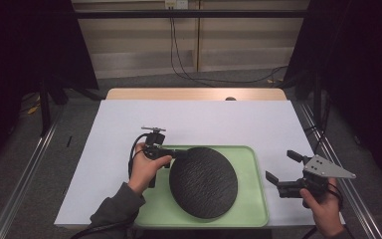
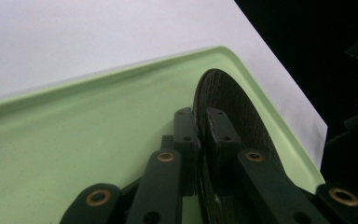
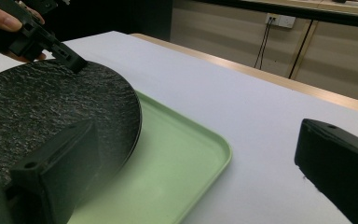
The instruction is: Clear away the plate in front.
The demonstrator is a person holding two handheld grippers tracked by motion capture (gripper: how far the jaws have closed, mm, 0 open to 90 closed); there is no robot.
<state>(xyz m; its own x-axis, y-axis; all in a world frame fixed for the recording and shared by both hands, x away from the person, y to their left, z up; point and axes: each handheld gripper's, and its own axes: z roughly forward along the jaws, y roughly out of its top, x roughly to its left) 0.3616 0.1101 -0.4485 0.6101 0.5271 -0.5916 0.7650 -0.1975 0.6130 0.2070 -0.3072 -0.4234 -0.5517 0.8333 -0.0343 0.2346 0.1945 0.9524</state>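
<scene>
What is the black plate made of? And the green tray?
The plate looks like dark stone or slate-look plastic: matte black with a rough, rippled face. I can't tell which. The tray looks like plastic: smooth, pale green, softly shiny, with a rounded, moulded rim. The left gripper pinches the plate's edge.

Pretty dim room: beige panelled wall (image 1: pixel 139 45) behind, grey floor (image 1: pixel 74 119), black cables (image 1: pixel 179 59) hanging from a wall socket (image 1: pixel 175 4).

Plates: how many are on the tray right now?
1. The black plate sits on the green tray, its left rim clamped by the left gripper. Nothing else shows on the tray.
</scene>
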